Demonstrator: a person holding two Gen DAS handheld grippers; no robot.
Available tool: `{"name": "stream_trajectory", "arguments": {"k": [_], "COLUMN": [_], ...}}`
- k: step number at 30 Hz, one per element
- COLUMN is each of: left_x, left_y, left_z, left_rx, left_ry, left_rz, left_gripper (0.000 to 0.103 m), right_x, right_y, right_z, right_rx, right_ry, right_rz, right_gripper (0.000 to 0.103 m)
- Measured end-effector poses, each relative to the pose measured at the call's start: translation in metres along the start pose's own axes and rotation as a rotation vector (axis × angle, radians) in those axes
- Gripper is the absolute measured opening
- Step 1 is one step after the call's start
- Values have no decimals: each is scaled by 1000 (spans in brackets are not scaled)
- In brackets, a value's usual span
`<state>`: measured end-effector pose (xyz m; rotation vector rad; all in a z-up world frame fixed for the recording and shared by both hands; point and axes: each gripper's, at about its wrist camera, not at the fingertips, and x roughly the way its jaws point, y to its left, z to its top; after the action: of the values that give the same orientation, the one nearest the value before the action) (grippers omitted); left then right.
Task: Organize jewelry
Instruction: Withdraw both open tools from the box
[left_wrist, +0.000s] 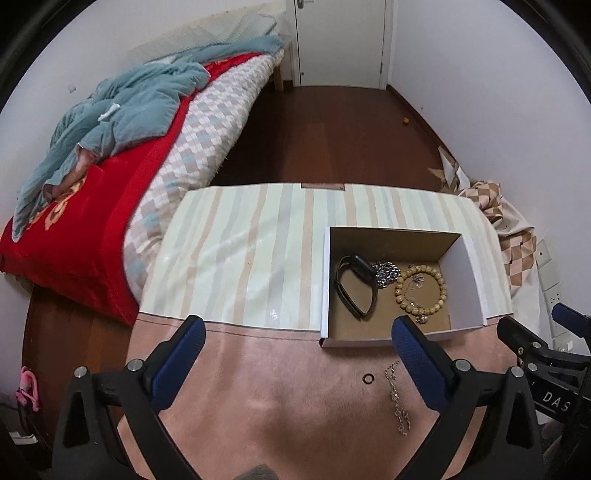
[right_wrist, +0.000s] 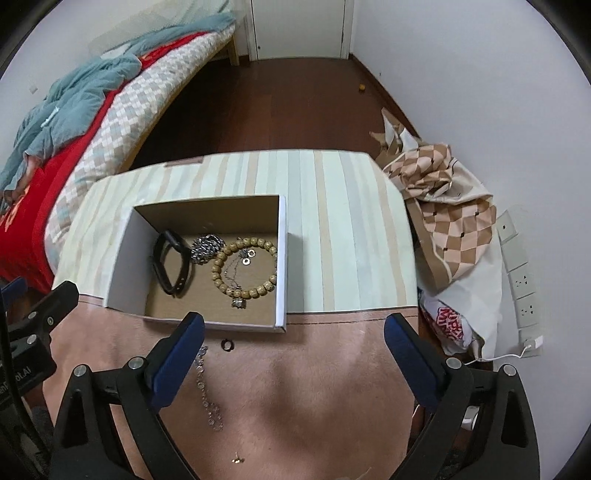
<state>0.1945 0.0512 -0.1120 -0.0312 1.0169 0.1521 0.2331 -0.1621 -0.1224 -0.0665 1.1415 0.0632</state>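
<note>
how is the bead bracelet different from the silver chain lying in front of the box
The bead bracelet lies inside the box; the silver chain lies outside it on the pink mat. The bracelet forms a closed ring of chunky tan beads; the chain is thin, metallic and stretched out nearly straight. Neither is held by a claw.

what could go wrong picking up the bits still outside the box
The small ring lies flat on the soft pink mat; wide tongs may slip over it or flick it away. The loose silver chain could trail and snag on the box edge. The tiny gold piece near the frame's bottom edge is easy to miss.
</note>
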Motion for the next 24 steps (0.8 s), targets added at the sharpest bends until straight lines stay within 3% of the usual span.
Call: {"name": "stream_trajectory", "arguments": {"k": [15,24], "left_x": [-77,-87], "left_y": [-1,3], "left_z": [-25,-40], "left_rx": [10,-8], "left_ry": [-134,-148], "left_rz": [-10,-8], "left_gripper": [103,103], "right_x": [-93,-118], "right_y": [1,0], "right_z": [-32,-50], "right_rx": [0,12], "right_ry": [-162,-200], "right_rz": [-31,-25], "right_gripper": [99,99]}}
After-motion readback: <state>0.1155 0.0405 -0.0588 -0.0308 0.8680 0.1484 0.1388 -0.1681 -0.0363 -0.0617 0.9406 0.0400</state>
